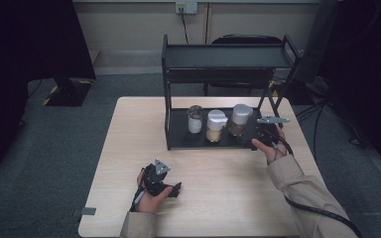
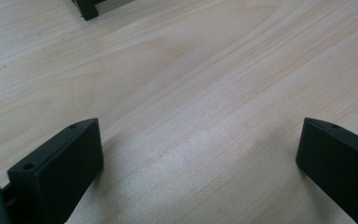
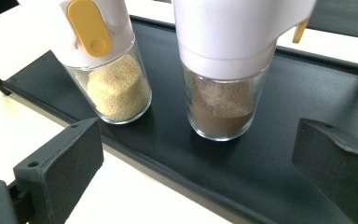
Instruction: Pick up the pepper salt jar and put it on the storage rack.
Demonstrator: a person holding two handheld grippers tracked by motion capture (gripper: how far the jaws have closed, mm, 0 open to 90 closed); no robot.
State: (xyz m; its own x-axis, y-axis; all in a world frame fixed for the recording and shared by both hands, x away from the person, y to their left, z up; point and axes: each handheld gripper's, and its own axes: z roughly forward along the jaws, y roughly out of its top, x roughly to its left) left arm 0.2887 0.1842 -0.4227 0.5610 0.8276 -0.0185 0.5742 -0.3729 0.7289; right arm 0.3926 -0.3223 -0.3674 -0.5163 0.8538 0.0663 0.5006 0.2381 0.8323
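Observation:
Three glass seasoning jars stand in a row on the lower shelf of a black rack [image 1: 178, 141]. The left jar [image 1: 195, 119] holds white grains. The middle jar [image 1: 216, 126] [image 3: 109, 70] has a white lid with a yellow tab and pale yellow grains. The right jar [image 1: 239, 119] [image 3: 223, 70] has a white lid and brown powder. My right gripper [image 1: 263, 134] [image 3: 198, 163] is open at the shelf's front edge, just short of the brown jar. My left gripper [image 1: 171, 191] [image 2: 200, 158] is open and low over bare wood near the table's front.
The rack's upper shelf [image 1: 228, 54] overhangs the jars, with side posts at both ends. A chair [image 1: 245, 39] stands behind the light wooden table [image 1: 129, 148]. A cable [image 1: 317, 210] trails from the right gripper along the sleeve.

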